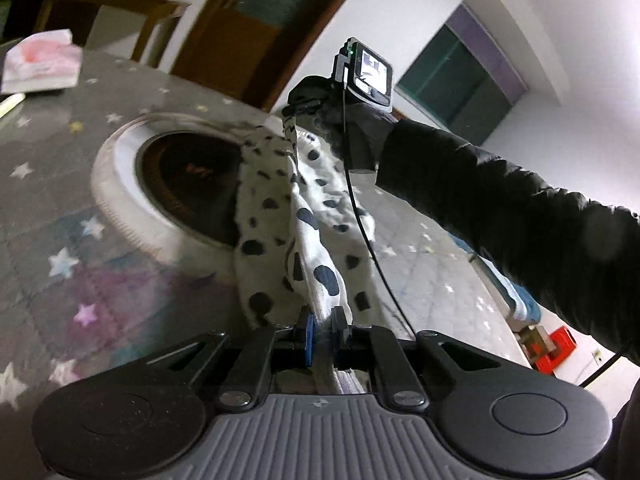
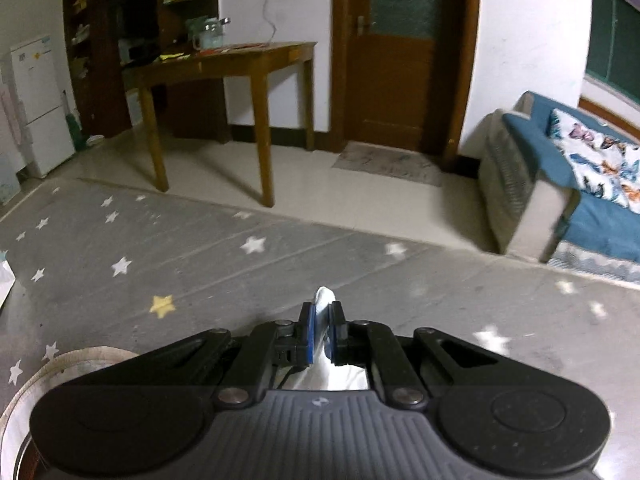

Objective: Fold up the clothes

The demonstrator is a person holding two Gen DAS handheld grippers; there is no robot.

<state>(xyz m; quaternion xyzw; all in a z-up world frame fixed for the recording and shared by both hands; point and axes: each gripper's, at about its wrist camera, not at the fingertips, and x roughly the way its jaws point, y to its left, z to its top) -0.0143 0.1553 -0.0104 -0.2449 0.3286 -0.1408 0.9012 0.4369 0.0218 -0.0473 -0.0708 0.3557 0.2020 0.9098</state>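
Observation:
A white garment with dark spots (image 1: 304, 220) hangs stretched in the air between my two grippers. My left gripper (image 1: 323, 320) is shut on one end of it. In the left wrist view my right gripper (image 1: 304, 110) is seen from outside at the far end, shut on the other end of the cloth, held by a black-sleeved arm (image 1: 500, 208). In the right wrist view my right gripper (image 2: 323, 312) is shut on a white fold of the garment (image 2: 324, 298) that sticks out above the pads.
A grey mat with stars (image 1: 60, 200) covers the floor. A round white basket (image 1: 168, 184) stands under the garment; its rim shows in the right wrist view (image 2: 60, 360). A folded pink cloth (image 1: 42, 60) lies far left. A wooden table (image 2: 224, 64), door (image 2: 400, 52) and sofa (image 2: 560, 180) stand beyond.

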